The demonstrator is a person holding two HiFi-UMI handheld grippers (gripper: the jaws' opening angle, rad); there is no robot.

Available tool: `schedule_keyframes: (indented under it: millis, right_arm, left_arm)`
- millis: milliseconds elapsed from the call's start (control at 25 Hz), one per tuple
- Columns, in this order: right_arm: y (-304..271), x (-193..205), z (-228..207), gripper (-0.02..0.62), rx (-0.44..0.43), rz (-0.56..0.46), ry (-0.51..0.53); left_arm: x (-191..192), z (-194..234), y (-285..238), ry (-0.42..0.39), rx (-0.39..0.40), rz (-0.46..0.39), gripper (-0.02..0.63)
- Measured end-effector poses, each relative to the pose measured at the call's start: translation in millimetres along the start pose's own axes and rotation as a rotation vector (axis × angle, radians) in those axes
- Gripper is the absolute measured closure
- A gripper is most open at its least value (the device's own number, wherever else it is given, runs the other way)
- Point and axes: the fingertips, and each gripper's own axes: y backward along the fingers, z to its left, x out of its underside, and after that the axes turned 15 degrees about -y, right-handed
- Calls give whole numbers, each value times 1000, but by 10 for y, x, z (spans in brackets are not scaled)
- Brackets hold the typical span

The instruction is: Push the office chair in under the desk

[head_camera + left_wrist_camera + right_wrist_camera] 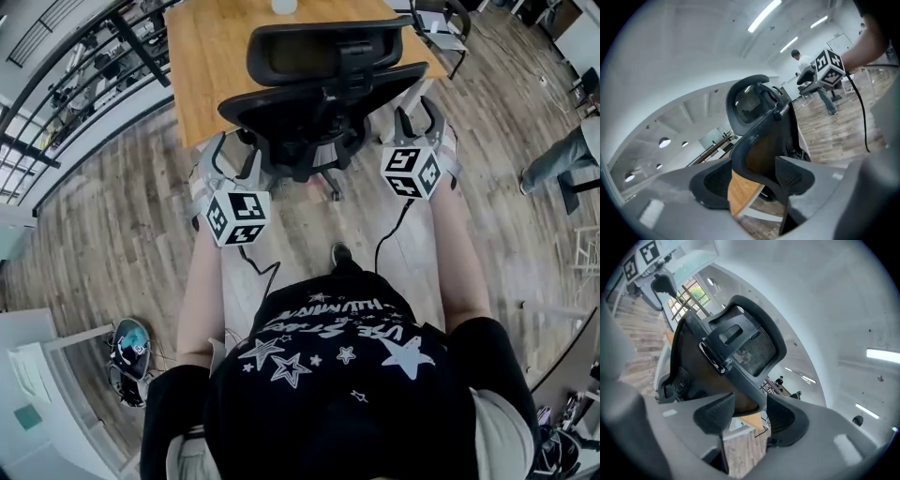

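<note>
A black office chair (pixel 319 94) with a mesh headrest stands with its seat towards the wooden desk (pixel 211 56), its back to me. My left gripper (pixel 234 155) is at the backrest's left edge. In the left gripper view the backrest rim (pixel 759 136) runs between the jaws of the left gripper (pixel 754 180), and desk wood shows in the gap beside one pad, so it looks open. My right gripper (pixel 419 117) is at the backrest's right edge. In the right gripper view both pads of the right gripper (pixel 750 411) lie against the rim (pixel 736 348).
A glass railing (pixel 84 66) runs along the left. A second chair (pixel 441 23) stands at the desk's far right corner, and a person (pixel 562 159) stands on the wooden floor at right. A helmet-like object (pixel 129 352) lies on the floor at lower left.
</note>
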Motion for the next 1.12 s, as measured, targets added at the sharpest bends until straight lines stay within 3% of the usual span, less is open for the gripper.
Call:
schedule_keyframes:
  millis: [360,720,960,1120]
  right_arm:
    - [856,8,378,449,-11,27,-164]
    - [1639,130,674,592,2,58,-300]
    - [2037,192,725,592,4,30,-374]
    - [2137,190,759,592,-16,32,-414]
  left_arm:
    - [120,-262,771,86,75,-109,361]
    - [176,-545,1348,135,94,-184,504]
    - [212,-693,1611,153,128,-180,576]
    - [248,-725,1690,188,147,-173,581]
